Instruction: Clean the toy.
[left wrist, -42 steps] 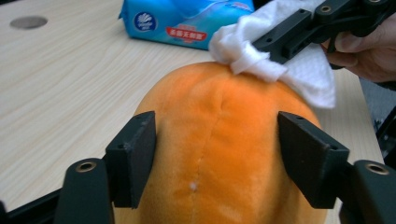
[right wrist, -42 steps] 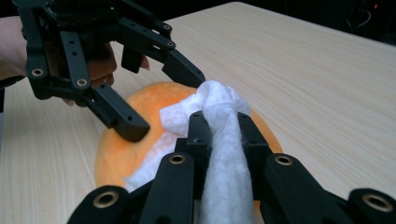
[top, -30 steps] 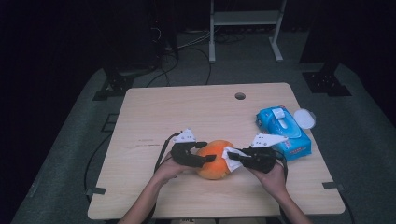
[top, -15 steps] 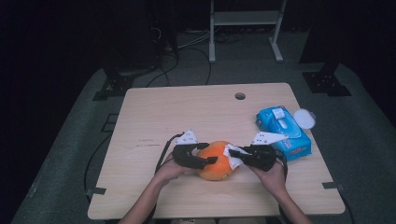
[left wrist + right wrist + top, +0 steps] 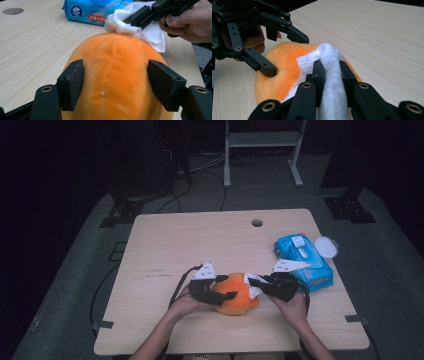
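table (image 5: 165, 250): light wood, rounded corners, on a grey floor
hole (image 5: 257, 223): small and round, near the table's far edge, right of centre
wipes pack (image 5: 305, 262): blue, lying flat near the table's right edge, white flap on top, red band on the side
lid (image 5: 325, 246): white, round, just beside the pack's far right corner
frame (image 5: 262, 142): white metal, on the floor beyond the table
cables (image 5: 200, 167): dark, on the floor beyond the table
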`<state>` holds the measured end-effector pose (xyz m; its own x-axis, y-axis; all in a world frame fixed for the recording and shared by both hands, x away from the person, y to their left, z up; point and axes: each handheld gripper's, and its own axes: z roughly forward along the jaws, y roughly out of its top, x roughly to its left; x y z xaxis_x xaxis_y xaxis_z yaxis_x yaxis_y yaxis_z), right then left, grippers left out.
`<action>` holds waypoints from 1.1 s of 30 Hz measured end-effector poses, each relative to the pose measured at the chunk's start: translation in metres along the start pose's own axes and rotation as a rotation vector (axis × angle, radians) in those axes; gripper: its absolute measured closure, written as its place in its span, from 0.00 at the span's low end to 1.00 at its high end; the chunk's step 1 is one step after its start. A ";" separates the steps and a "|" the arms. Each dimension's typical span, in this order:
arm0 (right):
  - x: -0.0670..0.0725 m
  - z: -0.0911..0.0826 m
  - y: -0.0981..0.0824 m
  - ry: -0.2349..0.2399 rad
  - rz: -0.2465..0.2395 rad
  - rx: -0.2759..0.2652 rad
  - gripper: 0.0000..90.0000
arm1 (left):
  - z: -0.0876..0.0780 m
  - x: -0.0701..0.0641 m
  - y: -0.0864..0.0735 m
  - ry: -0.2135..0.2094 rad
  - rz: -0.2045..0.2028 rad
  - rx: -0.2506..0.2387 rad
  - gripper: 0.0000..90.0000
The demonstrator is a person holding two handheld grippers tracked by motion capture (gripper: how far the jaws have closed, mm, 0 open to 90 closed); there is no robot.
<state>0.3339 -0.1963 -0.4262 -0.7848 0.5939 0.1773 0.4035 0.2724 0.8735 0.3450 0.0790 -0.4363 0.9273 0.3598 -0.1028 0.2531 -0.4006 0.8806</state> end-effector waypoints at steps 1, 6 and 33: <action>0.007 -0.001 0.003 0.003 -0.029 -0.012 0.87 | 0.001 -0.003 0.001 -0.005 0.016 0.003 0.33; 0.017 0.000 0.008 0.021 -0.068 -0.029 0.86 | 0.005 -0.012 0.003 -0.009 0.056 0.013 0.32; 0.025 0.008 0.004 0.074 -0.100 0.042 0.86 | -0.001 -0.008 0.008 -0.048 0.002 0.030 0.16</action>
<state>0.3198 -0.1737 -0.4218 -0.8542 0.5049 0.1243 0.3391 0.3598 0.8692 0.3395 0.0739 -0.4282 0.9397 0.3188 -0.1236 0.2587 -0.4267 0.8666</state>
